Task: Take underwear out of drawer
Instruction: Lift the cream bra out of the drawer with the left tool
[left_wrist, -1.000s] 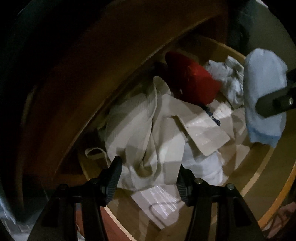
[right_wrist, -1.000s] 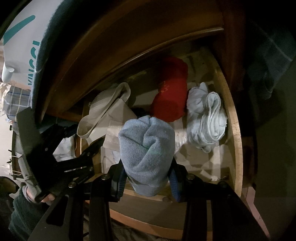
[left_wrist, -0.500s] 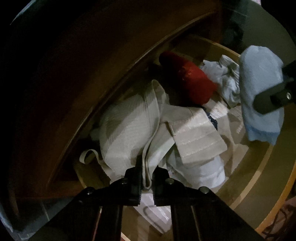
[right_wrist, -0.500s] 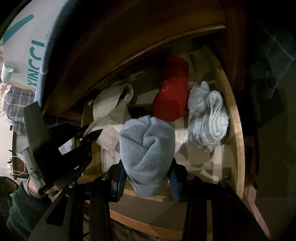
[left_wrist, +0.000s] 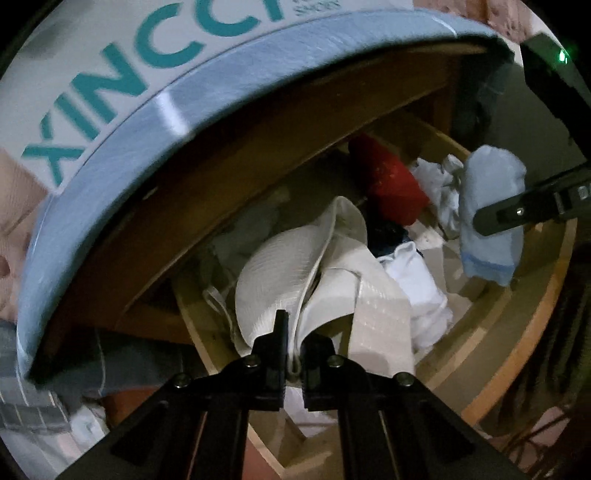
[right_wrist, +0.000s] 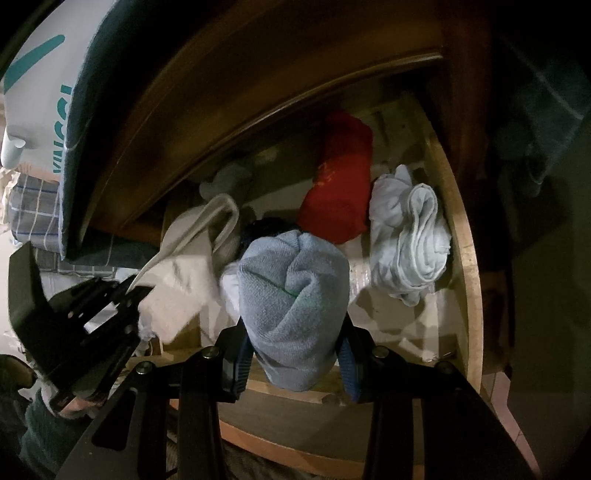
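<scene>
An open wooden drawer (left_wrist: 517, 332) (right_wrist: 467, 240) holds loose clothes. My left gripper (left_wrist: 295, 343) is shut on a fold of cream-white ribbed underwear (left_wrist: 280, 280), which hangs raised over the drawer's left half. In the right wrist view the left gripper (right_wrist: 136, 295) holds that same cream underwear (right_wrist: 177, 288) at the drawer's left front. My right gripper (right_wrist: 293, 354) is shut on a rolled blue-grey underwear bundle (right_wrist: 295, 295) above the drawer's front edge. In the left wrist view that bundle (left_wrist: 487, 206) shows with one right finger (left_wrist: 517, 214) across it.
A red garment (right_wrist: 340, 184) (left_wrist: 391, 188) and a pale grey bundle (right_wrist: 406, 240) lie at the drawer's back right, and white cloth (left_wrist: 417, 284) lies in the middle. A white box with teal letters (left_wrist: 110, 74) (right_wrist: 37, 92) sits on the cabinet top above. A person's sleeve (right_wrist: 33, 424) is at lower left.
My left gripper closed on the cream underwear, then rose and drew back with it, so the lettered box came into view. The right gripper and its blue-grey bundle stayed put.
</scene>
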